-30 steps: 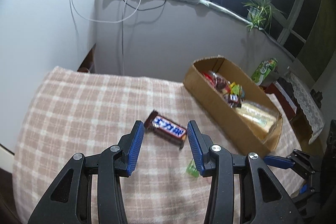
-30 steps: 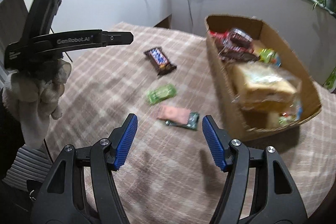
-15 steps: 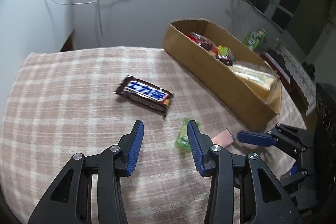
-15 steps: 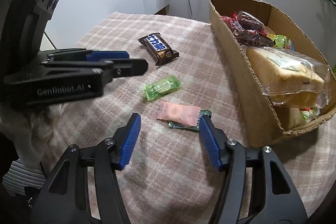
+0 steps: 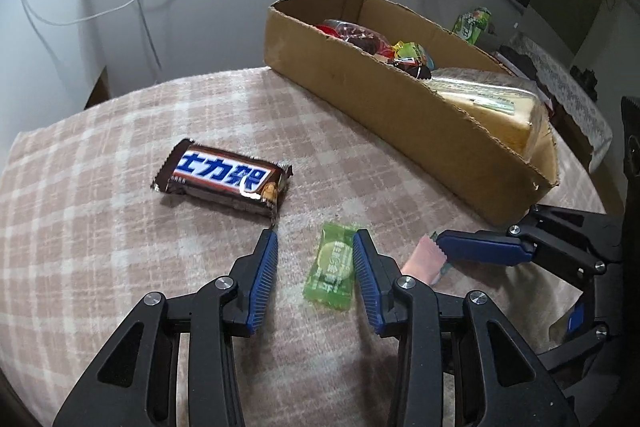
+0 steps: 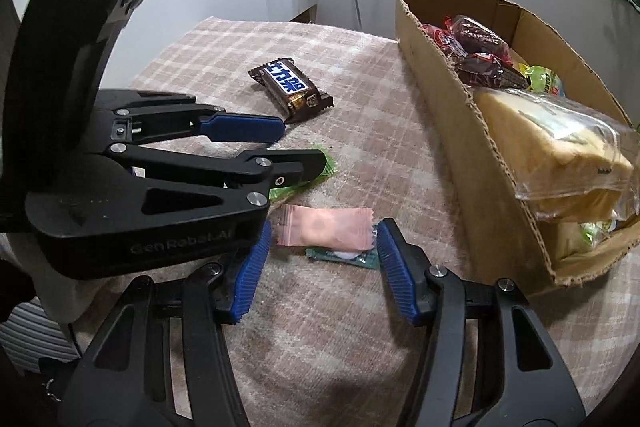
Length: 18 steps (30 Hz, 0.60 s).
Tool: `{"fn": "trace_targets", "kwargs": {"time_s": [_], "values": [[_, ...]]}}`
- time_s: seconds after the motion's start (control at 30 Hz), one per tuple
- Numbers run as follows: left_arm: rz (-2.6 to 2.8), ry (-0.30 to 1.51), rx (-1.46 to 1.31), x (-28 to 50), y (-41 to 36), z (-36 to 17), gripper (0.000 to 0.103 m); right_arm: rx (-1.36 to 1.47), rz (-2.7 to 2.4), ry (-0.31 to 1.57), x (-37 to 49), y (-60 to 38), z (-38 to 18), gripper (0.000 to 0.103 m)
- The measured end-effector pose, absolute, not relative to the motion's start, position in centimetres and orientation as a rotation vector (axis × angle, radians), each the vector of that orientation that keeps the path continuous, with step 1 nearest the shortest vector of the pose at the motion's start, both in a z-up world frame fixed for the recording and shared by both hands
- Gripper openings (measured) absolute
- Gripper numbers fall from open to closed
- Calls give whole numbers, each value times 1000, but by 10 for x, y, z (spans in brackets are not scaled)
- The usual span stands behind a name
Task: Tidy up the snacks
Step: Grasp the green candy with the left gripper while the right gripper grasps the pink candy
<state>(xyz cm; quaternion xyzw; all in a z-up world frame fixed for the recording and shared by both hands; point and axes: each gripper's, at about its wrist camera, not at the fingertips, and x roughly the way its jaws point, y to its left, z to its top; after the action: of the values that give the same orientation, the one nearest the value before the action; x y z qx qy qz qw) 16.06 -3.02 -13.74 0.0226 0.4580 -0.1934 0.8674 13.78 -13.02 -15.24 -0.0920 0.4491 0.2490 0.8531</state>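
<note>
Left gripper (image 5: 314, 261) jaws closing around the green candy (image 5: 330, 269), not pinching yet. Right gripper (image 6: 322, 253) open over the pink packet (image 6: 326, 227) (teal one underneath). Snickers (image 5: 222, 177) and snack box (image 5: 400, 107) nearby on the plaid surface (image 5: 100, 227).

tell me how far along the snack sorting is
Partly done. The cardboard box already holds wrapped bread and several candies. In hand: the left gripper, jaws closing, straddles the green candy; the right gripper brackets the pink packet, neither gripped yet. Left: those, the dark green packet beneath, and the chocolate bar.
</note>
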Motion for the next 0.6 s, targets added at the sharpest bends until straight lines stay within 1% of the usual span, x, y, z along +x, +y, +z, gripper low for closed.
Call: {"fn": "trace_targets", "kwargs": {"time_s": [0.13,0.2,0.27,0.37,0.6], "values": [[-414,952,78,163,-34,-138,36,-221,524,939,139,-126,-155,58],[-410,941,102,163,-36,-138,31,-234,525,936,140,-123,-156,57],[-407,932,113,162,-34,-139,26,-248,524,933,140,-120,-157,51],[-402,926,107,161,-29,-139,21,-254,529,933,140,-118,-157,51],[-386,921,71,154,-11,-139,19,-281,533,928,139,-115,-158,51]]}}
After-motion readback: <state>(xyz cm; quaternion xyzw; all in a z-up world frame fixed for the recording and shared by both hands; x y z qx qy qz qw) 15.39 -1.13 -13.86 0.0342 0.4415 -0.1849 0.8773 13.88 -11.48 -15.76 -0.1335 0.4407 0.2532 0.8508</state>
